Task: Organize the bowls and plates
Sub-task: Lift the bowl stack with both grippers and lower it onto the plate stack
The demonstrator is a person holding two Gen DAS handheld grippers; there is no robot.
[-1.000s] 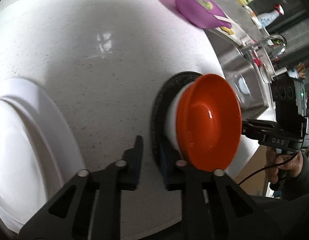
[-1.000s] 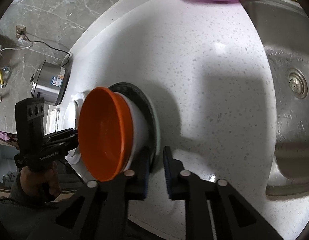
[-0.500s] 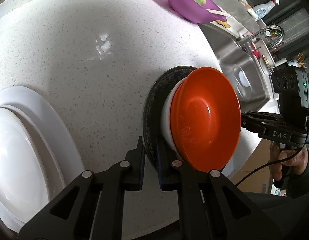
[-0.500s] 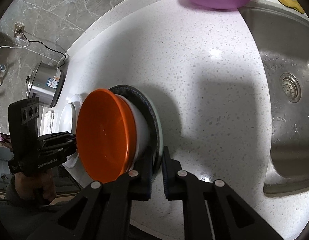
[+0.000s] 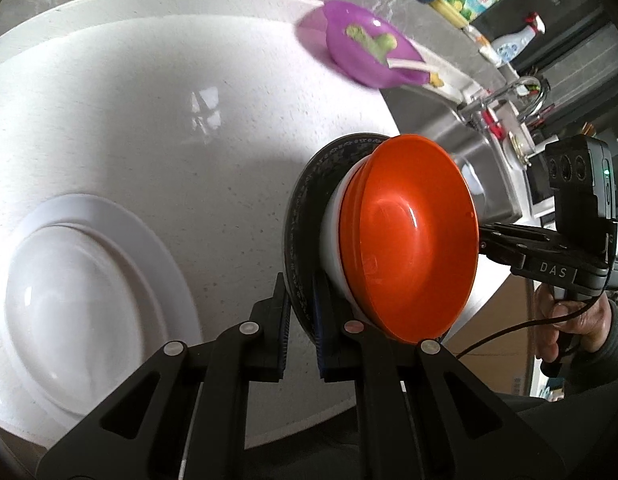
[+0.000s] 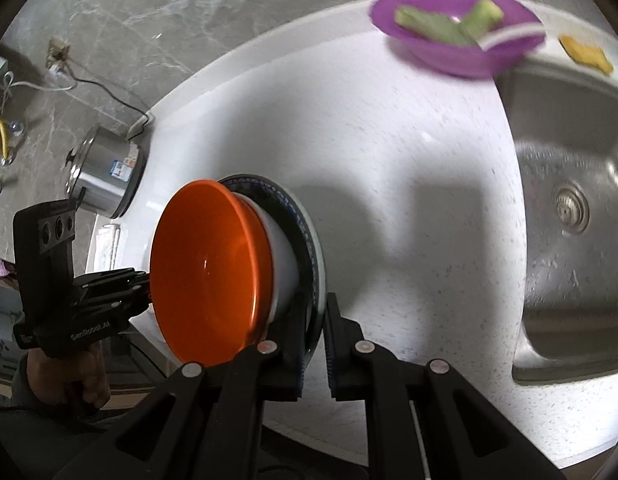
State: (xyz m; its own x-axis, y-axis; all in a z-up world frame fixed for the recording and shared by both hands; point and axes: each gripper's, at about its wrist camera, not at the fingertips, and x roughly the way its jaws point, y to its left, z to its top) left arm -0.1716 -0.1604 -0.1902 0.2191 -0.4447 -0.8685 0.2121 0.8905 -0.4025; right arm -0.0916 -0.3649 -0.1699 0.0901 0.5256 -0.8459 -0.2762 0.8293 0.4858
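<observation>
Left gripper (image 5: 300, 330) and right gripper (image 6: 313, 340) each pinch the dark plate (image 5: 305, 204) rim; orange bowl (image 5: 413, 240) nested in white bowl (image 5: 333, 240) between them.

Glossy dishes over speckled stone

Your orange bowl (image 5: 413, 240) looks like glossy plastic; the white bowl (image 5: 333, 236) beneath is smooth; the dark plate (image 5: 299, 200) carries a patterned rim; the countertop (image 5: 149, 120) is polished speckled stone; the sink (image 6: 569, 168) is brushed metal.
</observation>
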